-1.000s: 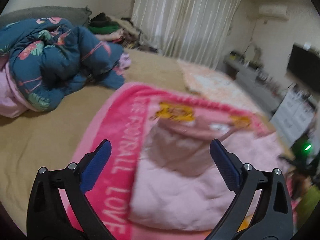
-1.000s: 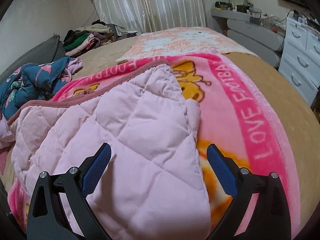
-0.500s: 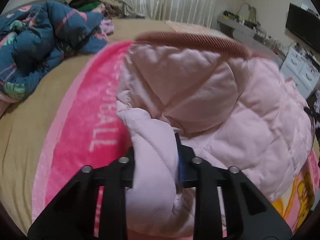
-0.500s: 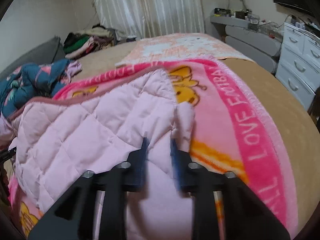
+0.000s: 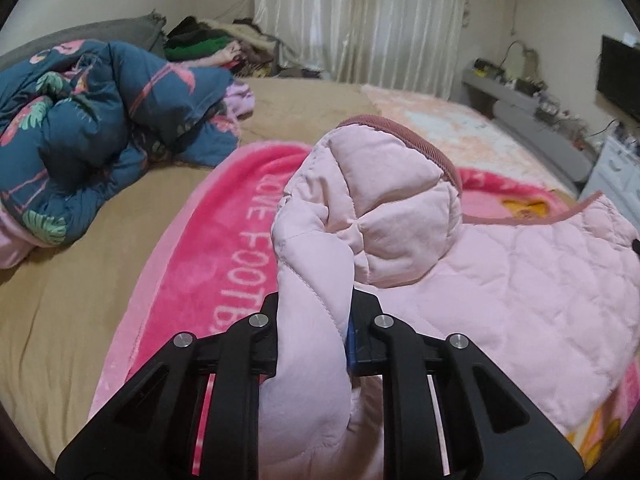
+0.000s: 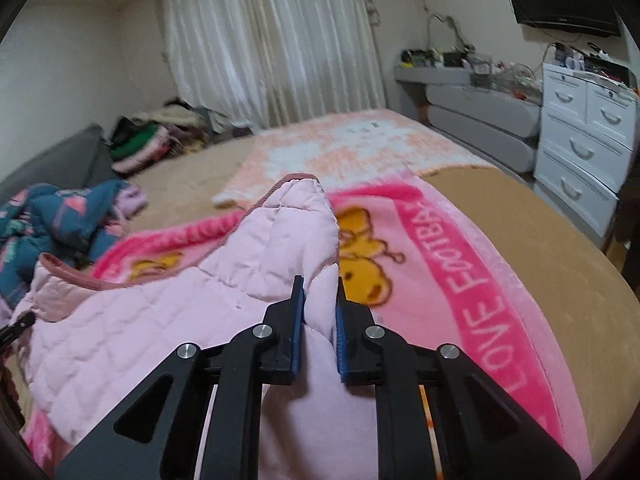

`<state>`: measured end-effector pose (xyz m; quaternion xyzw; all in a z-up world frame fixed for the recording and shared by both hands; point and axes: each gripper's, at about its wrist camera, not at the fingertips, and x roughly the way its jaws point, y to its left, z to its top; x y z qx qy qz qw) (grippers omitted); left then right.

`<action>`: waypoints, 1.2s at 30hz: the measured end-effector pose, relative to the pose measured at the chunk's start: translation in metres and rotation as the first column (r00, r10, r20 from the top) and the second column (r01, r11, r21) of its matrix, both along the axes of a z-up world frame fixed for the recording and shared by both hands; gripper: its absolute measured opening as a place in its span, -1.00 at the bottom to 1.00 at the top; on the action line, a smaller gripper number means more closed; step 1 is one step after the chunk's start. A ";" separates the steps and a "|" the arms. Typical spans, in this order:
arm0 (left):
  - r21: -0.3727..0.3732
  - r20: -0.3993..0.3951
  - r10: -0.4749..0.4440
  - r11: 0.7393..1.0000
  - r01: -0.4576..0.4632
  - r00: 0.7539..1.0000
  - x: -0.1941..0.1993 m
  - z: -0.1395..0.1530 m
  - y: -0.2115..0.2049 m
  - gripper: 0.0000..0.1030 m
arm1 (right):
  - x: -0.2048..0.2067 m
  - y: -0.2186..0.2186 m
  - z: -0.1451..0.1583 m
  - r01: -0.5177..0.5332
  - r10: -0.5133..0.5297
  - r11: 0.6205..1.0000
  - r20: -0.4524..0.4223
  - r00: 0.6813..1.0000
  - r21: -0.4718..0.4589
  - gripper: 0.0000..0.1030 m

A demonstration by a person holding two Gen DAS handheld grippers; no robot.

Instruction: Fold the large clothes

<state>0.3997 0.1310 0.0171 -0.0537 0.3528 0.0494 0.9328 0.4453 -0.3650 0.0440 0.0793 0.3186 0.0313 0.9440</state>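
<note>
Two claws are in view, the left claw (image 5: pixel 314 320) and the right claw (image 6: pixel 318 312), each closed on a fold of the one pale pink quilted garment (image 5: pixel 500 276). Under that garment lies one bright pink blanket (image 5: pixel 224 248) with white lettering. Ahead and left of the left claw sits one crumpled blue flamingo-print duvet (image 5: pixel 100 128). Far ahead of the right claw hangs one curtain (image 6: pixel 272 40); to its right stands one white chest of drawers (image 6: pixel 580 140).
</note>
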 end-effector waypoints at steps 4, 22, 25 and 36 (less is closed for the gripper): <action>-0.010 -0.037 0.024 1.000 -0.025 0.999 0.008 -0.018 0.004 -0.80 | 0.017 0.000 -0.026 0.024 -0.026 0.999 -0.050 0.998 -0.038 -0.76; -0.032 -0.073 0.054 0.998 -0.056 0.996 0.017 -0.030 0.008 -0.57 | 0.016 0.000 -0.046 0.014 -0.024 0.997 -0.138 0.990 -0.070 -0.23; -0.048 -0.052 0.059 0.997 -0.061 0.997 0.007 -0.020 0.010 -0.22 | -0.003 0.005 -0.029 -0.004 -0.002 0.997 -0.074 0.997 -0.079 0.19; -0.082 0.003 -0.075 0.994 0.075 0.997 -0.038 0.013 -0.042 0.55 | -0.033 0.066 -0.022 -0.233 0.222 0.962 -0.086 0.971 -0.140 0.42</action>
